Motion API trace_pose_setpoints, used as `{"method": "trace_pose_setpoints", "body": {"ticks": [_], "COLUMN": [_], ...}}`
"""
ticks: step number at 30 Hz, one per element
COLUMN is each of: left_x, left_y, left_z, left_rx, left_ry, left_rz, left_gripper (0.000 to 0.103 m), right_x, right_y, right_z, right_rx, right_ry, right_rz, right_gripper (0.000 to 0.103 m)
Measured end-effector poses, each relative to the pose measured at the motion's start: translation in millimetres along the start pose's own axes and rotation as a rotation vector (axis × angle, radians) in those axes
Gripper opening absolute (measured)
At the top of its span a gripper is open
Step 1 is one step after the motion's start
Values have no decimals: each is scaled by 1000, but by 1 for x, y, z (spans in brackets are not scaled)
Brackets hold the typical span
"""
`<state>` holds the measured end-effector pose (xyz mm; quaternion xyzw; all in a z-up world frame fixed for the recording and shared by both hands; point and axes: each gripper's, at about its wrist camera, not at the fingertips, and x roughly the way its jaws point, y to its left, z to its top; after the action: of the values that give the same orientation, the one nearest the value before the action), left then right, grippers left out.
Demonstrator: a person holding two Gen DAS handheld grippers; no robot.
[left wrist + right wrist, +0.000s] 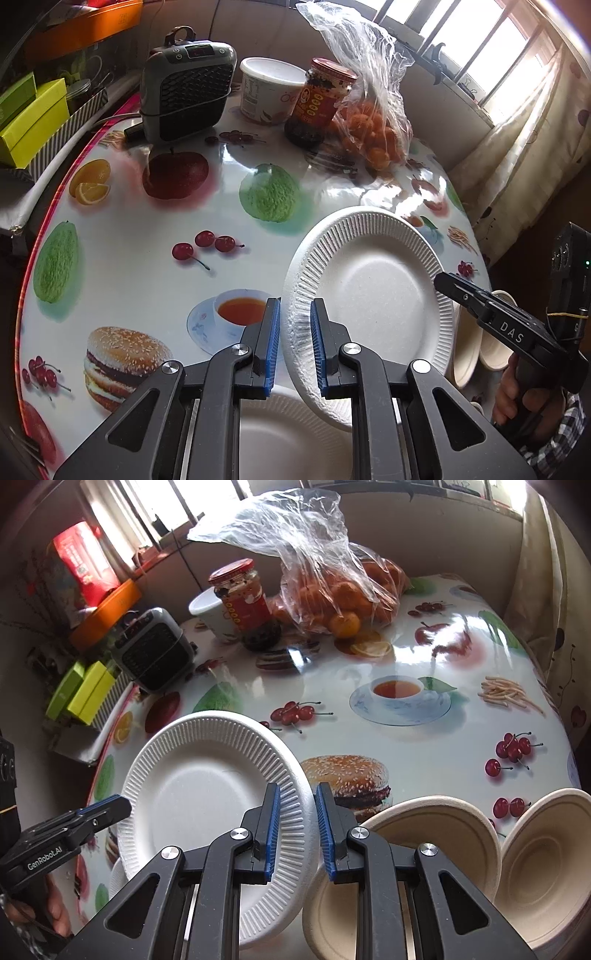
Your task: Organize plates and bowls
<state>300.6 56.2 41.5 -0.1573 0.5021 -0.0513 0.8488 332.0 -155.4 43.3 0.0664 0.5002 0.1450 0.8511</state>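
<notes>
Both grippers are holding one white, ribbed-rim foam plate [373, 291] above the round desk [155, 266] with its glossy fruit-print cloth. The left gripper [295, 336] is pinching the plate's rim at about nine o'clock, its blue-padded fingers [274, 343] standing narrow around the fluted edge, and the right gripper [297, 823] is gripping the opposite rim at about three o'clock, fingers equally narrow. The plate is tilting slightly and hanging clear of a second white foam plate [280, 439] lying flat beneath it at the six o'clock edge of the desk. Two beige pulp-fibre bowls [436, 849] are sitting just beside each other at about four o'clock from the lifted plate, near the desk's edge. Judging by its look, the plate is very light, somewhat flexible and easily dented, so a gentle pinch on the stiffer ribbed rim is suiting it better than pressure on the smooth middle; squeezing hard is likely to crease it. The bowls are looking stiffer and best taken by their rolled rims. A grey heater [188, 92], a red-labelled jar [319, 99] and a clear bag of oranges [369, 107] are standing at twelve o'clock, well apart.
</notes>
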Motion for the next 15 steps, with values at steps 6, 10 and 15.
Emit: {"method": "trace_pose_setpoints", "body": {"ticks": [6, 10, 15], "left_x": [-16, -26, -35], "left_y": [5, 9, 16], "left_z": [-6, -11, -20], "left_rx": [-1, -1, -6], "left_ry": [-13, -23, -23], "left_rz": [2, 1, -3], "left_gripper": [16, 16, 16], "right_x": [-11, -17, -24], "right_y": [12, 20, 29], "right_z": [-8, -14, -22], "right_rx": [-14, -28, -40], "right_ry": [-3, -3, 0], "right_rz": [16, 21, 33], "right_gripper": [19, 19, 19]}}
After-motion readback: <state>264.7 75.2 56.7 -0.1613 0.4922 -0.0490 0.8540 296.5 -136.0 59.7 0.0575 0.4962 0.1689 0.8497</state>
